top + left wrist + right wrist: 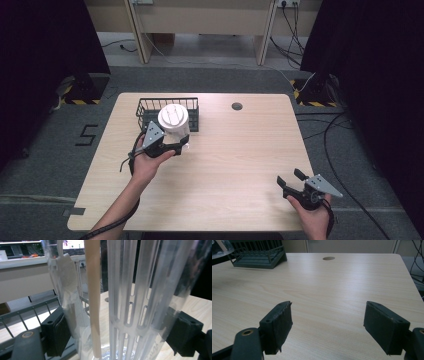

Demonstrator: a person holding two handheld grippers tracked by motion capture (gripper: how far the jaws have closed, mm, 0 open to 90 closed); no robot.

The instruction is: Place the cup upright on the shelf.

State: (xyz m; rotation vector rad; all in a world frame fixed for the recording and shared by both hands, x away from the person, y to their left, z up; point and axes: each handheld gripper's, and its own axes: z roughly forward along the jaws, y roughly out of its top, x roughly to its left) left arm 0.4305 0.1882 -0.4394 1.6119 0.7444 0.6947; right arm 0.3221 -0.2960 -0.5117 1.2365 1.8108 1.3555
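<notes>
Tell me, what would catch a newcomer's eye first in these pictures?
Probably the clear plastic container with a white lid, clamped between the jaws of the left gripper at the near edge of the dark wire basket on the table's far left. Then the right gripper, jaws wide apart, holding nothing above the pale wooden table at the near right corner.

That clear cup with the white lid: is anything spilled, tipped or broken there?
Nothing stands out. The clear cup looks upright, clamped by the left gripper beside the wire basket; no spill shows on the table.
</notes>
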